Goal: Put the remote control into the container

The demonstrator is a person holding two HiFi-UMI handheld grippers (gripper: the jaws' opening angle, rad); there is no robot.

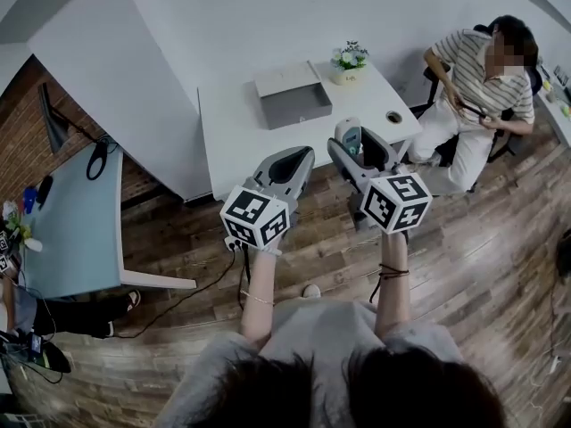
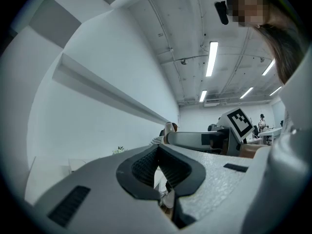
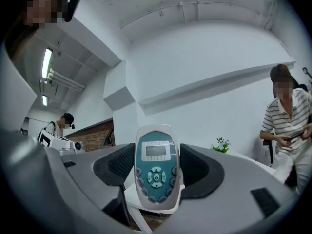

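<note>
a wooden floor fills most of the head view. on it stands a white table, and at the left a light blue table. a person in a striped shirt sits at the right end of the white table. the container is an open grey box with a paler lid at its far side. it stands on the far part of the white table.

both grippers are held side by side at the near edge of this table. the left gripper has its jaws closed together, with nothing between the pads. the right gripper grips the remote between its jaws. the remote is upright, with its small screen and buttons facing the gripper camera. it is in the air, apart from the container and nearer to the person who holds the grippers.

a small flower pot stands just to the right of the container. a little round thing lies near the table's right edge.
</note>
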